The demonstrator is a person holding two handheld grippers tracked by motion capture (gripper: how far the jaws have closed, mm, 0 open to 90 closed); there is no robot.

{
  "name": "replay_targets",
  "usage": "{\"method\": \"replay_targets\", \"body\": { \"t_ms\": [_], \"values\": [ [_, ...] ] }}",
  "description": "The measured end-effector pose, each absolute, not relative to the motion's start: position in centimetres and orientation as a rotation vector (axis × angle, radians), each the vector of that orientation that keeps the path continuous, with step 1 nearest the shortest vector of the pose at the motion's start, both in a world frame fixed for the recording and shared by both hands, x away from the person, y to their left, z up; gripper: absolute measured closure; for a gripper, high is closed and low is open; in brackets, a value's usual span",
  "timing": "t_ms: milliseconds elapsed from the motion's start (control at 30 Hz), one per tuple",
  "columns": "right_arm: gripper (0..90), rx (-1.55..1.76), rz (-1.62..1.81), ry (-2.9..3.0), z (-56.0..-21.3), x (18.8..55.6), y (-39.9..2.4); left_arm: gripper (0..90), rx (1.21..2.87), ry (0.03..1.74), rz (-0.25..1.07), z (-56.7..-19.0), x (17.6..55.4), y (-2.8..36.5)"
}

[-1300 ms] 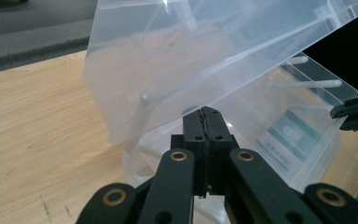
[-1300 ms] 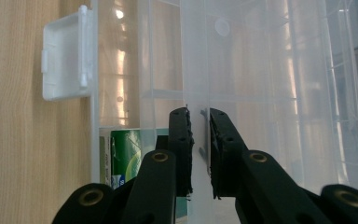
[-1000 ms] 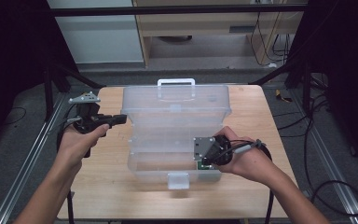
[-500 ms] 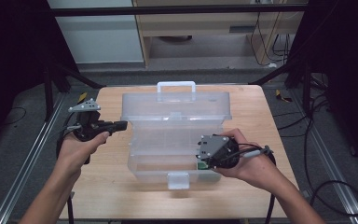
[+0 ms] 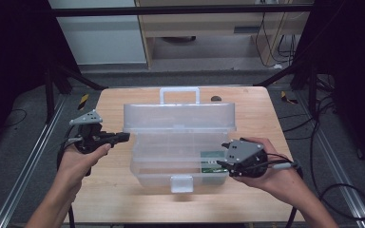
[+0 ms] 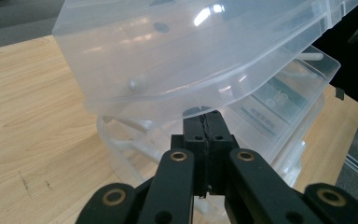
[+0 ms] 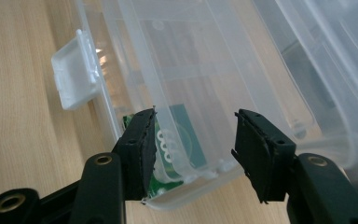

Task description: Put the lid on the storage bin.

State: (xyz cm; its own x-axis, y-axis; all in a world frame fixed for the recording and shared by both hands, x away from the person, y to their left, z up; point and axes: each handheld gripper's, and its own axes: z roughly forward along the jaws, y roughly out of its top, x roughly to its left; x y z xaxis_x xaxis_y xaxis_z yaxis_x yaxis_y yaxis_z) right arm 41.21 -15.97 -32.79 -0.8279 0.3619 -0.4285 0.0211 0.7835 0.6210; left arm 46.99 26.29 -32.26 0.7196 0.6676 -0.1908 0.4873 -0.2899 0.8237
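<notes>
Clear plastic box (image 5: 180, 142) on desk (image 5: 123, 194), lid raised, left claw (image 6: 207, 122) pressed together at lid's edge, right claw (image 7: 193, 149) spread, just been opening, straddling front corner wall, green card (image 7: 175, 144) inside beside near jaw.

**Table layout: box and contents**

Storage box (image 5: 180, 142) at the centre of the table (image 5: 252, 209); lid raised at the far side, carry handle (image 5: 179, 94) behind it, latch (image 5: 181, 183) on the near wall. Circuit board (image 5: 212, 161) inside, near-right corner. Left gripper (image 5: 121, 137) at the box's left edge, under the lid; right gripper (image 5: 222, 154) at the near-right corner. Small object (image 5: 216, 99) on the table, far right of the handle.
</notes>
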Motion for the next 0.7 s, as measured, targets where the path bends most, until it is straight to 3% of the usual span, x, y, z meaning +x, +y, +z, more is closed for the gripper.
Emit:
{"method": "replay_targets", "body": {
  "t_ms": [700],
  "values": [
    [48.0,0.519,0.828,2.361,-34.1,41.0,-21.6,89.8,1.994,0.846,0.257,-34.0,45.3,26.4]
  ]
}}
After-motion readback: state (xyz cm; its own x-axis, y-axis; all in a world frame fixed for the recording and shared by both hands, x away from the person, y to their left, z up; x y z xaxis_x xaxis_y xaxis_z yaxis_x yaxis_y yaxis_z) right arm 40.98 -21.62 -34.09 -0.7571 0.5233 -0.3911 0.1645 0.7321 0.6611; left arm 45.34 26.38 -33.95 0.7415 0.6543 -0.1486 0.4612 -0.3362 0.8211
